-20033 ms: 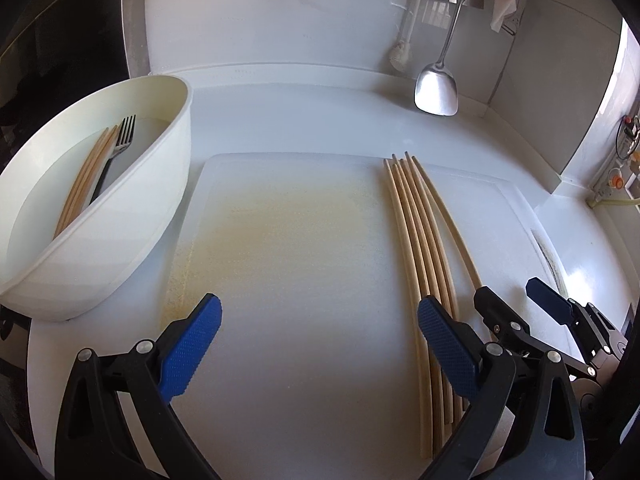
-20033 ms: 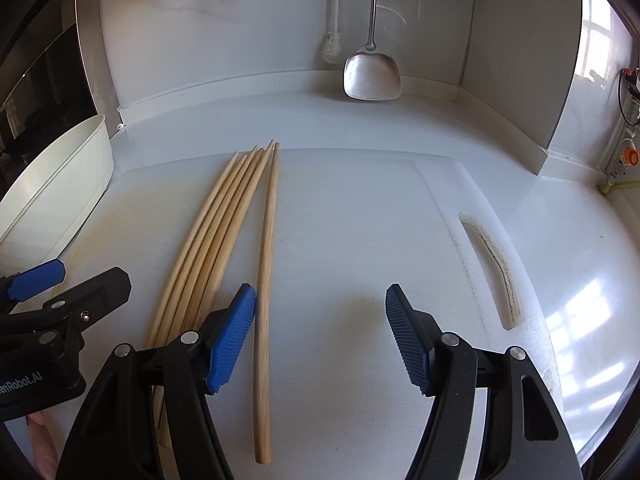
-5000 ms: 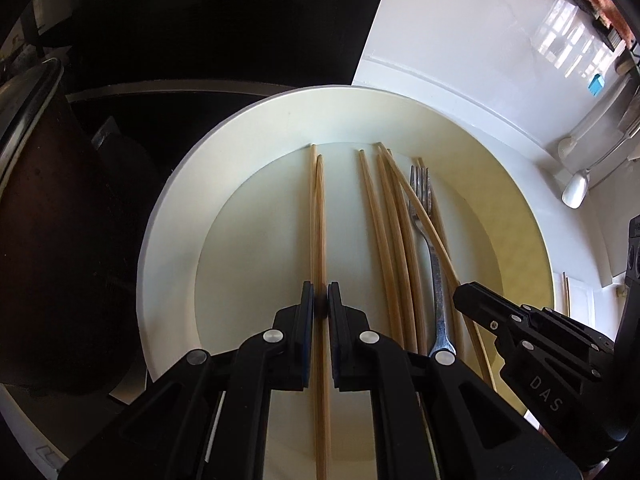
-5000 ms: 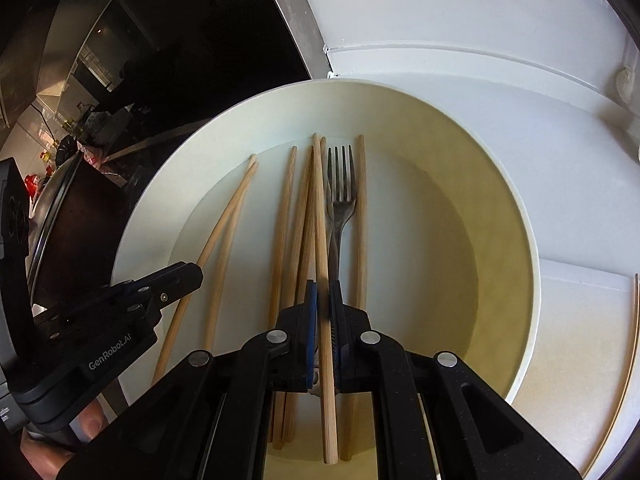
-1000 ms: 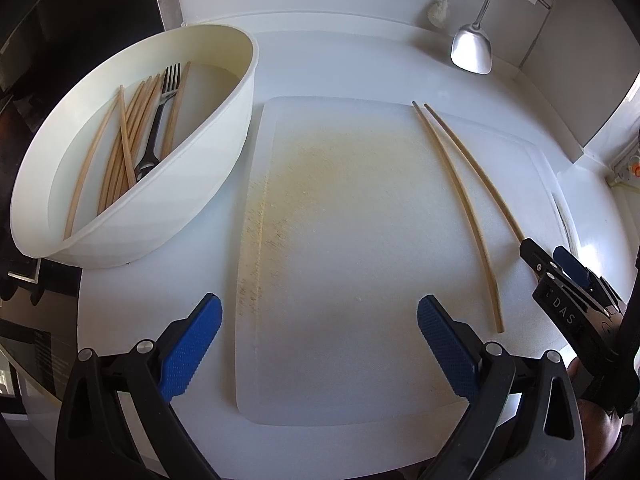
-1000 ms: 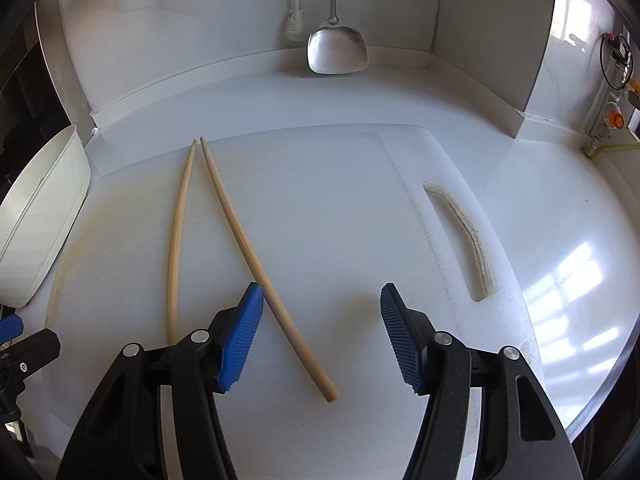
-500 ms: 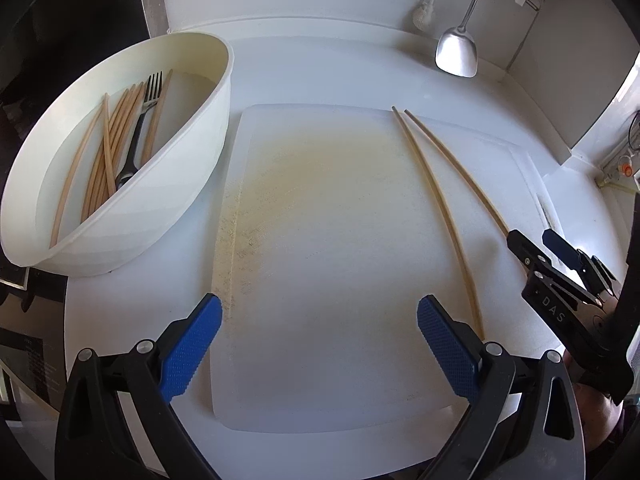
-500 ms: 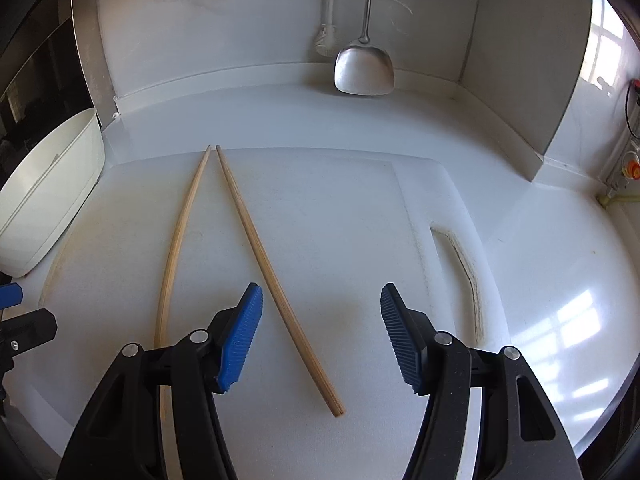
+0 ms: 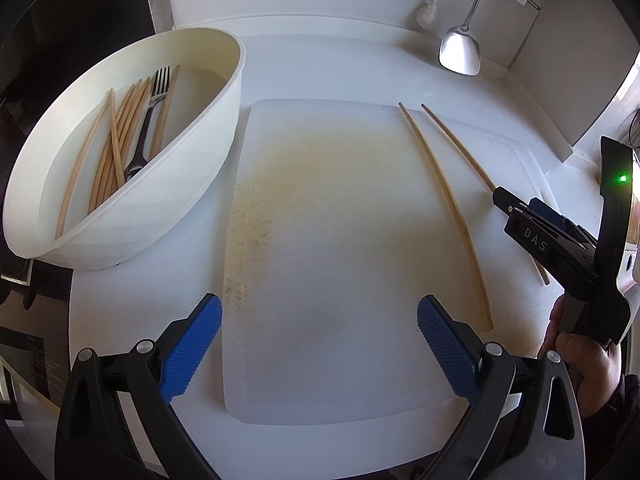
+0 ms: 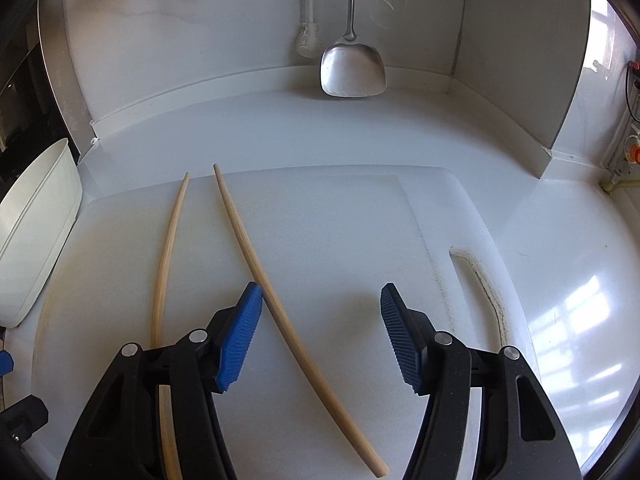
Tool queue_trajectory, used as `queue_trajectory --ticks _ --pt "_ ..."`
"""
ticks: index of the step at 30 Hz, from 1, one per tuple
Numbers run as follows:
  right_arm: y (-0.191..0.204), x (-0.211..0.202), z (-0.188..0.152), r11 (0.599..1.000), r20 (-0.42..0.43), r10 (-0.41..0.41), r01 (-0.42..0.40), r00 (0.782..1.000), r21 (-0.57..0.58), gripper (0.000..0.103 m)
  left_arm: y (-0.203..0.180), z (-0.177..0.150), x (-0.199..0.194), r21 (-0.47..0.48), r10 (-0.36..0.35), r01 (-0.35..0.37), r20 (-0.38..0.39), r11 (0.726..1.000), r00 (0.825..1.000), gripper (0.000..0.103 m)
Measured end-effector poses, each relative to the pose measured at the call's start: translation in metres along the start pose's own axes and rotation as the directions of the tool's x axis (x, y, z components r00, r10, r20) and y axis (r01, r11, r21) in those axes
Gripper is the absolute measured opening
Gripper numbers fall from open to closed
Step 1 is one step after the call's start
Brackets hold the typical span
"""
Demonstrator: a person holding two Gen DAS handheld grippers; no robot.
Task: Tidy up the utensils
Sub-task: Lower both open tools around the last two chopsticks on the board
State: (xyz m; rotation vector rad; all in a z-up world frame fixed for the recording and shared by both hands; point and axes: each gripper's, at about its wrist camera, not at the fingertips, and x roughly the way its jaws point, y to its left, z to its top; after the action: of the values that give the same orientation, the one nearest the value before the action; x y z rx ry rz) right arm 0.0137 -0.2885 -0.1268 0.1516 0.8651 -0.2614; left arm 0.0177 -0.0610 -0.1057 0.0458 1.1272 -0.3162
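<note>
Two wooden chopsticks lie on the white cutting board (image 9: 340,240): the left chopstick (image 9: 444,208), also in the right wrist view (image 10: 166,256), and the right chopstick (image 9: 460,144), also there (image 10: 280,304). A white bowl (image 9: 200,152) at the left holds several chopsticks (image 9: 116,148) and a fork (image 9: 148,120). My left gripper (image 9: 318,344) is open and empty over the board's near edge. My right gripper (image 10: 320,336) is open, with the right chopstick lying between its fingers; it also shows in the left wrist view (image 9: 532,224).
A metal spatula (image 10: 352,64) and a white brush (image 10: 308,40) hang on the back wall. The board has a handle slot (image 10: 480,284) at its right end. The bowl's side (image 10: 36,232) shows at the left. The white counter's edge lies right.
My right gripper has moved forward and down over the right chopstick, which now lies between its fingers. My left gripper has shifted slightly; both stay open.
</note>
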Motion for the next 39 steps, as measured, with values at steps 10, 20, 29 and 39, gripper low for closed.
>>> queue_trajectory --ticks 10,20,29,39 --pt "-0.020 -0.002 -0.001 0.998 0.002 -0.064 0.064 0.998 0.022 0.059 0.000 -0.002 0.000 0.010 -0.013 0.013 0.001 1.000 1.000 0.096" --pt "-0.026 -0.010 -0.009 1.000 -0.001 -0.022 0.022 1.000 -0.022 0.059 -0.019 0.009 -0.005 0.027 -0.057 0.056 0.036 0.998 0.998 0.096" --pt "-0.033 -0.006 -0.004 0.990 -0.030 0.069 -0.072 0.997 -0.121 0.059 -0.054 0.028 0.011 -0.019 -0.053 0.056 0.101 0.998 0.993 0.096" --pt "-0.044 0.000 0.003 0.951 -0.068 0.180 -0.191 0.981 -0.244 0.059 -0.087 0.027 0.036 -0.116 0.065 -0.051 0.120 0.992 0.991 0.096"
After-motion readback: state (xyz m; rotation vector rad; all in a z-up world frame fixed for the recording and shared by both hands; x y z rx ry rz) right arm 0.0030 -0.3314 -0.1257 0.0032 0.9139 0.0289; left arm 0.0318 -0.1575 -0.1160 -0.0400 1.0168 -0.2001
